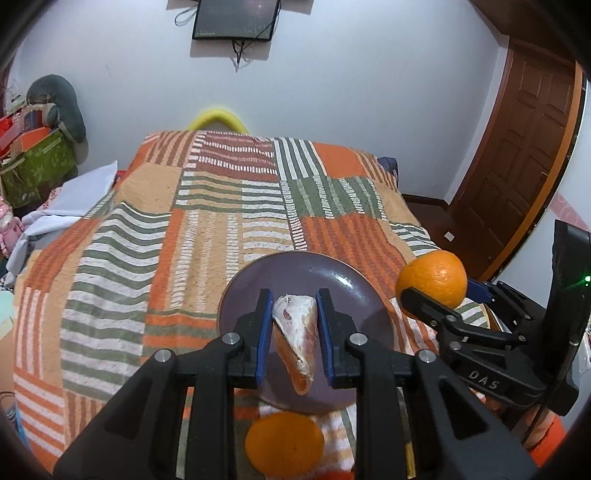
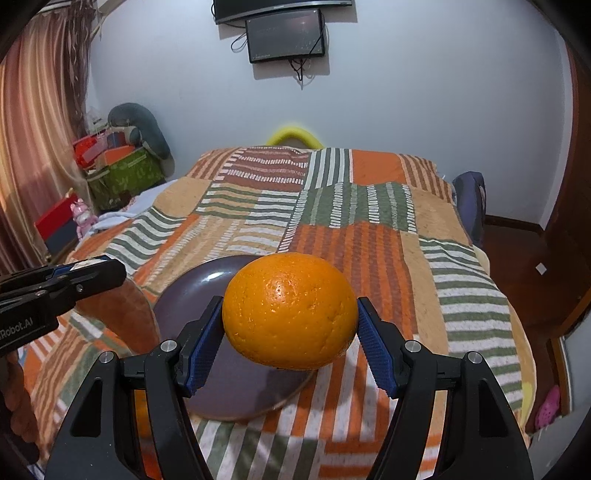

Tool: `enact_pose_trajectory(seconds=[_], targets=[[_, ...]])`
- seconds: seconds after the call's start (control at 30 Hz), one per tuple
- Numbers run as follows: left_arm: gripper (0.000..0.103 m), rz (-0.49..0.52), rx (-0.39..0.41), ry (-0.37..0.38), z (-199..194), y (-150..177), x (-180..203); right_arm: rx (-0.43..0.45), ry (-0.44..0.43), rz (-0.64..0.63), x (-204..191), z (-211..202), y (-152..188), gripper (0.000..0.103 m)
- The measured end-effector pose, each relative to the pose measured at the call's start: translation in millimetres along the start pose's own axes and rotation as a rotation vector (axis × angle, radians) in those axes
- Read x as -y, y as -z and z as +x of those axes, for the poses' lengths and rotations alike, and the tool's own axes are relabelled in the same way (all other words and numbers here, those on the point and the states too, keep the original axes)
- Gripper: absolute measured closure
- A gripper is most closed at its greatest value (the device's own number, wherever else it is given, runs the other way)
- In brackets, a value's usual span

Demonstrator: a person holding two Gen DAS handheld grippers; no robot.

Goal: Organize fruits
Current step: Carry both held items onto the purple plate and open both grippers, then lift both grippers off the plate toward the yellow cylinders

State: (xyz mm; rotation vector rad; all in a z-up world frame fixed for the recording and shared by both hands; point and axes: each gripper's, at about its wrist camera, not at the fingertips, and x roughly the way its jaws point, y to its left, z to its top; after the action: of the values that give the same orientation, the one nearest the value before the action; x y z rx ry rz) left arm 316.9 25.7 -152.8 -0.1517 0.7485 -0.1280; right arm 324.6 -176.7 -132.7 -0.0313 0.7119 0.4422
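Observation:
My left gripper [image 1: 293,317] is shut on a peeled pink grapefruit wedge [image 1: 297,339] and holds it over the purple plate [image 1: 295,273] on the bed. My right gripper [image 2: 290,314] is shut on a whole orange [image 2: 290,312] just above the plate's right side [image 2: 192,284]. That orange also shows in the left wrist view [image 1: 432,280], right of the plate. A second orange [image 1: 284,443] lies on the blanket in front of the plate, between the left gripper's arms.
The plate sits on a striped orange, green and white blanket [image 1: 184,229] that covers the bed. Boxes and a grey pillow [image 2: 122,155] stand at the far left. A wooden door [image 1: 517,166] is at the right. A screen [image 2: 286,35] hangs on the wall.

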Motion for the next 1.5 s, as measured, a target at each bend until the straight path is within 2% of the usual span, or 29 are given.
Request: enact_pose_trajectory(seconds=[0.33,0.53,0.7,0.8,0.93,1.03,1.13,1.3,1.43,1.5], targets=[[0.080,-0.019,-0.079,-0.004,51.6,-8.9,-12.1,-0.080,0.016,-0.051,-1.6,46.8,-4.7,0.037],[0.080,-0.029,-0.097,0.003,70.5,-16.2,-20.0,-0.137,0.020,-0.078,0.3,71.6,-5.7,0.037],[0.080,-0.042,-0.113,-0.035,84.8,-20.2,-29.4,-0.147,0.009,-0.111,-4.4,81.3,-8.8,0.036],[0.079,-0.070,-0.125,-0.031,90.9,-20.8,-36.6,-0.157,-0.005,-0.123,-7.3,85.4,-9.7,0.036],[0.072,-0.087,-0.141,-0.044,94.3,-19.2,-41.0,-0.170,-0.006,-0.143,-11.5,87.4,-9.4,0.035],[0.067,-0.093,-0.139,-0.046,91.6,-18.9,-40.3,-0.186,-0.001,-0.151,-13.4,86.9,-9.4,0.035],[0.058,-0.071,-0.115,-0.058,81.8,-20.4,-34.4,-0.163,-0.010,-0.132,-12.4,77.8,-11.6,0.020],[0.054,-0.022,-0.072,-0.062,55.2,-22.7,-22.1,-0.124,0.020,-0.157,-15.2,56.0,-16.6,0.020],[0.043,0.009,-0.024,-0.079,25.7,-20.6,-14.0,-0.101,0.020,-0.152,-15.6,31.5,-16.9,0.020],[0.043,0.016,-0.004,-0.083,12.0,-19.3,-10.3,-0.089,0.022,-0.149,-16.6,18.9,-15.7,0.020]])
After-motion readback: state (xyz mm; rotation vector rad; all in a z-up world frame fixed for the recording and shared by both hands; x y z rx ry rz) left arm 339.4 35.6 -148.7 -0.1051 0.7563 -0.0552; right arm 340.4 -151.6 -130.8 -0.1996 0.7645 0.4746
